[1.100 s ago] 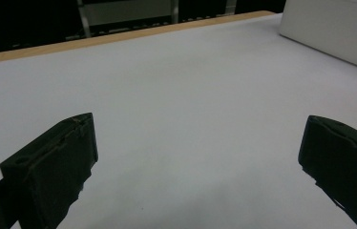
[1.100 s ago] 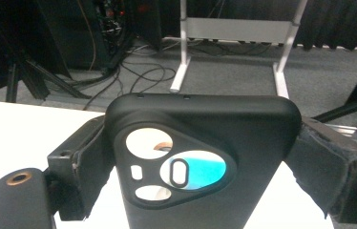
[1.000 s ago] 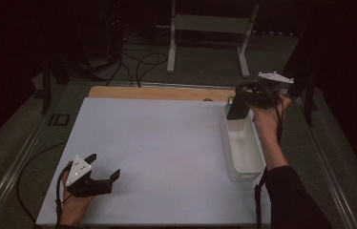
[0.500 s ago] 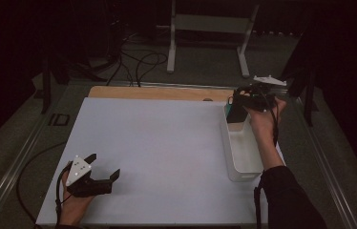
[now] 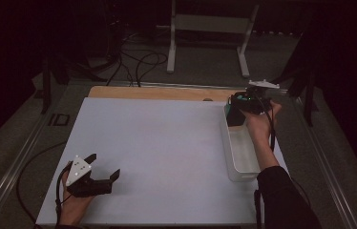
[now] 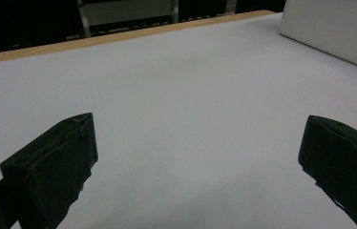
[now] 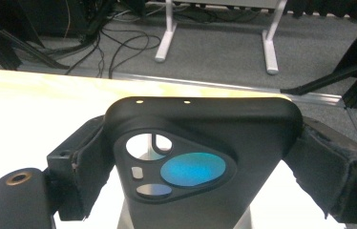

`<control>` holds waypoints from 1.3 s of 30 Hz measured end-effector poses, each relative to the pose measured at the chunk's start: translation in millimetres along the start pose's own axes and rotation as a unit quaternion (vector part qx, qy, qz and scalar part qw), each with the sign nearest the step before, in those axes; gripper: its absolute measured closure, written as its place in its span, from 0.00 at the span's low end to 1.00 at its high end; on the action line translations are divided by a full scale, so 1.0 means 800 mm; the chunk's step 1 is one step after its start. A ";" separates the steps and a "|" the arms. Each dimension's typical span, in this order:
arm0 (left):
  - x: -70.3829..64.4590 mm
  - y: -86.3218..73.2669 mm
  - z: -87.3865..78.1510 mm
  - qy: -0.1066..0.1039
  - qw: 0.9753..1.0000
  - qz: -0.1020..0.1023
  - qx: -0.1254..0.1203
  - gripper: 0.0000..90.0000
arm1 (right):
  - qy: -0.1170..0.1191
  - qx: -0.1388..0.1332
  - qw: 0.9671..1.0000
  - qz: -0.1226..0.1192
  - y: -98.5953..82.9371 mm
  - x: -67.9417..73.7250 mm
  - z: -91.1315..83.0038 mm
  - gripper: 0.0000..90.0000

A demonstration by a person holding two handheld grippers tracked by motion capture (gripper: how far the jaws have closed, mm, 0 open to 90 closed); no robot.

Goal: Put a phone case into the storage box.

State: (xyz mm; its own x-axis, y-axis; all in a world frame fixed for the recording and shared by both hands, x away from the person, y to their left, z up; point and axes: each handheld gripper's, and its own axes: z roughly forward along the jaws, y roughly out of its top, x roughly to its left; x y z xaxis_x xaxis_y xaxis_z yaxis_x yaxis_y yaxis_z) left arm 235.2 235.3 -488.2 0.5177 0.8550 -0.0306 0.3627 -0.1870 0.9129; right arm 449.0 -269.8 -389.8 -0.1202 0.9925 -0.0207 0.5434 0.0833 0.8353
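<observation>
Claws are taken in turn from the left. The left claw (image 5: 104, 168) is rested on the near left part of the table (image 5: 167, 143), held in a hand (image 5: 74, 205), with its jaws spread wide and nothing between them; in the left gripper view only bare white surface is seen between the two black jaws. The right claw (image 5: 232, 113) is held at the far right, clamped on a dark phone case (image 7: 200, 157), which is seen in the right gripper view pinched by its two side edges, camera cutout facing the lens. The case is judged to stand roughly upright, its long axis running downward toward the far end of the white bin (image 5: 241, 152), though its lower end is hidden. The bin lies along the right edge of the table, its length running from near to far, and the case is carried directly over or just inside its far end, so a short lowering is likely all that is called for. The right hand (image 5: 257, 121) is plainly the nearer one; the left claw is well apart from the bin. The table is plain white with a wooden strip at its far edge; beyond it, a dim floor with cables (image 5: 138, 59) and a white stand (image 5: 210, 28) is seen
</observation>
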 end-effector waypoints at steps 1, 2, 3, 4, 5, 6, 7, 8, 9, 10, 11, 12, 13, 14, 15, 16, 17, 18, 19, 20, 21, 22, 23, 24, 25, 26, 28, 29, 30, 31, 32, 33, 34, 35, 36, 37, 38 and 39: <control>0.000 0.000 0.000 0.000 1.000 0.000 0.000 0.00 | -0.001 0.002 1.000 0.000 -0.001 0.000 0.002 0.15; 0.000 0.000 0.000 0.000 1.000 0.000 0.000 0.00 | -0.003 0.005 1.000 -0.001 -0.003 0.001 0.004 0.15; 0.000 0.000 0.000 0.000 1.000 0.000 0.000 0.00 | -0.004 0.006 1.000 -0.001 -0.004 0.001 0.005 0.15; 0.000 0.000 0.000 0.000 1.000 0.000 0.000 0.00 | -0.007 0.008 1.000 -0.002 -0.006 0.001 0.007 0.15; 0.000 0.000 0.000 0.000 1.000 -0.001 0.000 0.00 | -0.007 0.009 1.000 -0.003 -0.007 0.001 0.008 0.15; 0.000 0.000 0.000 0.000 1.000 -0.001 0.000 0.00 | -0.008 0.012 1.000 -0.001 -0.009 0.001 0.010 0.15; 0.000 0.000 0.000 0.000 1.000 -0.001 0.000 0.00 | -0.008 0.014 1.000 -0.001 -0.010 0.000 0.011 0.15; 0.000 0.000 0.000 0.000 1.000 -0.001 0.000 0.00 | -0.009 0.015 1.000 0.002 -0.011 0.000 0.012 0.15; 0.000 0.000 0.000 0.000 1.000 0.000 0.000 0.00 | -0.010 0.015 1.000 0.003 -0.011 0.000 0.013 0.15; 0.000 0.000 0.000 0.000 1.000 0.000 0.000 0.00 | -0.009 0.016 1.000 0.004 -0.012 0.000 0.014 0.15; 0.000 0.000 0.000 0.000 1.000 0.001 0.001 0.00 | -0.010 0.017 1.000 0.004 -0.012 0.000 0.016 0.15; 0.000 0.000 0.000 0.000 1.000 0.001 0.001 0.00 | -0.010 0.017 1.000 0.004 -0.012 0.000 0.016 0.15; 0.000 0.000 0.000 0.000 1.000 0.000 0.001 0.00 | -0.012 0.019 1.000 0.003 -0.013 0.000 0.017 0.15; 0.000 0.000 0.000 0.000 1.000 0.000 0.001 0.00 | -0.014 0.021 1.000 0.001 -0.014 0.001 0.019 0.15; 0.000 0.000 0.000 0.000 1.000 0.000 0.000 0.00 | -0.016 0.023 1.000 -0.001 -0.015 0.002 0.022 0.15; 0.000 0.000 0.000 0.000 1.000 -0.001 0.000 0.00 | -0.016 0.025 1.000 -0.001 -0.015 0.003 0.023 0.15; 0.000 0.000 0.000 0.000 1.000 -0.001 0.000 0.00 | -0.018 0.026 0.999 -0.002 -0.016 0.004 0.025 0.14; 0.000 0.000 0.000 0.000 1.000 -0.001 -0.001 0.00 | -0.019 0.028 0.999 -0.003 -0.016 0.005 0.026 0.14; 0.000 0.000 0.000 0.000 1.000 -0.001 -0.001 0.00 | -0.020 0.031 0.999 -0.002 -0.017 0.005 0.028 0.14; 0.000 0.000 0.000 0.000 1.000 -0.001 -0.001 0.00 | -0.021 0.034 0.999 -0.002 -0.017 0.005 0.030 0.14; 0.000 0.000 -0.001 0.000 1.000 -0.001 -0.002 0.00 | -0.021 0.036 0.999 -0.002 -0.018 0.005 0.032 0.14; 0.000 0.000 -0.001 0.000 1.000 -0.001 -0.002 0.00 | -0.022 0.034 0.999 -0.001 -0.019 0.005 0.034 0.14; 0.000 0.000 -0.001 0.000 1.000 -0.001 -0.002 0.00 | -0.022 0.034 0.999 -0.001 -0.019 0.005 0.034 0.14; 0.001 0.000 -0.001 0.000 1.000 -0.002 -0.002 0.00 | -0.023 0.033 0.999 0.001 -0.018 0.006 0.035 0.14; 0.001 0.000 -0.001 0.000 1.000 -0.002 -0.001 0.00 | -0.024 0.032 0.999 0.001 -0.018 0.006 0.036 0.14; 0.001 0.000 -0.001 0.000 1.000 -0.003 -0.001 0.00 | -0.024 0.032 0.999 0.001 -0.018 0.006 0.038 0.14; 0.000 0.000 -0.001 0.000 1.000 -0.003 -0.001 0.00 | -0.021 0.034 0.999 -0.003 -0.017 0.006 0.040 0.14; 0.001 0.000 -0.001 0.000 1.000 -0.003 -0.001 0.00 | -0.020 0.036 0.999 -0.004 -0.016 0.006 0.041 0.14; 0.001 0.000 -0.001 0.000 1.000 -0.003 -0.001 0.00 | -0.018 0.036 0.999 -0.005 -0.016 0.006 0.043 0.14; 0.001 0.000 -0.001 0.001 1.000 -0.003 -0.002 0.00 | -0.019 0.036 0.999 -0.002 -0.015 0.005 0.044 0.14; 0.001 0.000 -0.001 0.001 1.000 -0.003 -0.002 0.00 | -0.019 0.035 0.999 0.001 -0.015 0.003 0.045 0.13; 0.001 0.000 -0.001 0.000 1.000 -0.003 -0.002 0.00 | -0.018 0.034 0.999 0.008 -0.015 0.002 0.046 0.13; 0.001 0.000 -0.001 0.000 1.000 -0.003 -0.002 0.00 | -0.018 0.033 0.999 0.011 -0.015 0.000 0.047 0.13; 0.001 0.000 -0.001 0.000 1.000 -0.003 -0.002 0.00 | -0.018 0.033 0.999 0.011 -0.015 0.000 0.047 0.13; 0.001 0.000 -0.001 0.000 1.000 -0.004 -0.002 0.00 | -0.017 0.035 0.999 0.016 -0.015 -0.002 0.048 0.13; 0.001 0.000 -0.001 0.000 1.000 -0.004 -0.002 0.00 | -0.010 0.043 0.999 0.017 -0.013 -0.003 0.051 0.12; 0.001 0.000 -0.001 0.000 1.000 -0.003 -0.002 0.00 | -0.009 0.042 0.999 0.011 -0.012 -0.002 0.051 0.12; 0.001 0.000 -0.001 0.000 1.000 -0.003 -0.002 0.00 | -0.009 0.042 0.999 0.011 -0.012 -0.002 0.051 0.12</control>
State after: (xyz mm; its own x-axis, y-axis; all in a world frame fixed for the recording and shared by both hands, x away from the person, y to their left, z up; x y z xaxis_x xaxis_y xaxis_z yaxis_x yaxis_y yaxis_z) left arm 234.7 236.6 -487.8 0.5153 0.8562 -0.0368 0.3629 -0.1791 0.9144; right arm 478.0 -268.8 -420.4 -0.0924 0.9956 -0.0139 0.6140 0.0680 0.7863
